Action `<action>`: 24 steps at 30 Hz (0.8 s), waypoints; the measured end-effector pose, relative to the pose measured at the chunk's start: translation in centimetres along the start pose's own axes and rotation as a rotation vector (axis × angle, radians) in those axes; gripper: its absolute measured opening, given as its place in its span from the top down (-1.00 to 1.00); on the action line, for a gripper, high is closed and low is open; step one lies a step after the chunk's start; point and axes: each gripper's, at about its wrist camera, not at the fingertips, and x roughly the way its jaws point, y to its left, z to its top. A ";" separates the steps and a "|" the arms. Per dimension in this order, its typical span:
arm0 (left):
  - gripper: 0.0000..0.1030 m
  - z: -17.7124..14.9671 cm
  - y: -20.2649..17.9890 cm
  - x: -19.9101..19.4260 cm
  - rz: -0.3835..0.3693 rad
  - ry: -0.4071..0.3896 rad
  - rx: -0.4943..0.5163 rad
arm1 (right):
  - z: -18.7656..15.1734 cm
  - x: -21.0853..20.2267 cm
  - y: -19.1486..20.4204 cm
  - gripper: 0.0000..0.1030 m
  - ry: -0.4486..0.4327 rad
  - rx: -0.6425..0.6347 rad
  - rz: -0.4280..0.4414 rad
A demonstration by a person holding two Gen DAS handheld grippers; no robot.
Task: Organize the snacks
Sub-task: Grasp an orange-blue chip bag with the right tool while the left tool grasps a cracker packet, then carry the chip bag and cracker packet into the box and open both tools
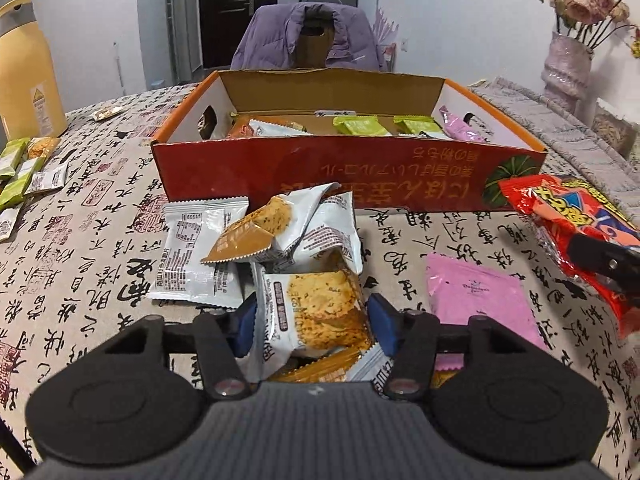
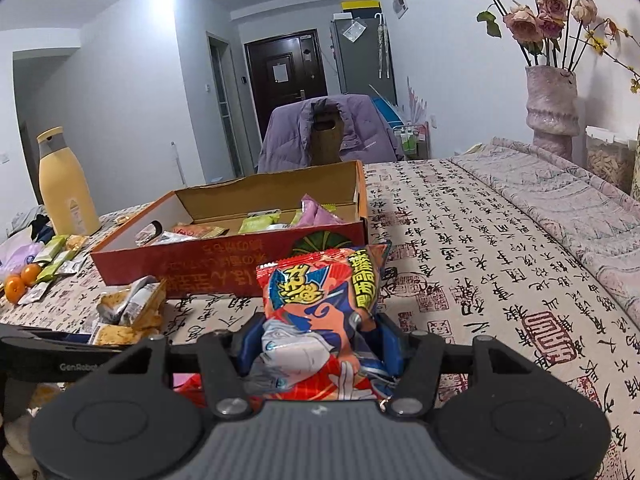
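Note:
A white biscuit packet [image 1: 320,312] sits between the blue pads of my left gripper [image 1: 312,320], which press on both its sides; it lies at the near end of a pile of similar packets [image 1: 224,240] on the tablecloth. My right gripper [image 2: 320,344] is shut on a red snack bag [image 2: 320,292], held just in front of the open red cardboard box [image 2: 224,268]. That bag [image 1: 568,216] also shows at the right of the left wrist view. The box [image 1: 320,176] holds several green, orange and pink packets. A pink packet [image 1: 476,300] lies flat to the right of the pile.
A yellow bottle [image 1: 24,72] and several green packets [image 1: 20,168] are at the far left, with oranges [image 2: 22,280] nearby. A vase of flowers [image 2: 552,108] stands at the back right. A chair with a purple jacket [image 1: 308,36] is behind the box.

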 end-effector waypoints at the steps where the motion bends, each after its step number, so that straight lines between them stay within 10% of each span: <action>1: -0.10 -0.1 0.0 -0.1 -0.001 -0.002 0.001 | 0.0 0.0 0.0 -0.11 0.000 -0.001 0.000; 24: -0.09 4.8 1.8 -5.9 -0.018 -0.262 0.008 | 2.3 -1.4 1.4 -0.11 -0.120 -0.060 0.033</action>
